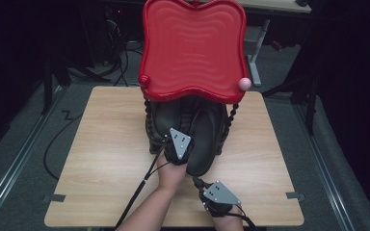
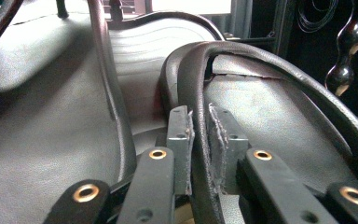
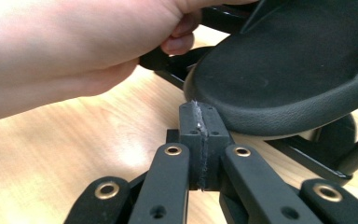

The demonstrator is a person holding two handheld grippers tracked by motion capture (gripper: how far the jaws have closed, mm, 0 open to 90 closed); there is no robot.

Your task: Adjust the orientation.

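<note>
Two dark shoes (image 1: 207,139) sit side by side on the low shelf of a rack (image 1: 192,48) with a red wavy top, at the far middle of the table (image 1: 101,159). The left gripper (image 2: 199,126) is clamped on the collar rim of the nearer shoe (image 2: 270,107) (leather pinched between both pads). The right gripper (image 3: 200,119) has its jaws pressed together on nothing, tips just beside that shoe's rounded heel (image 3: 289,70), near the left hand (image 3: 74,51).
</note>
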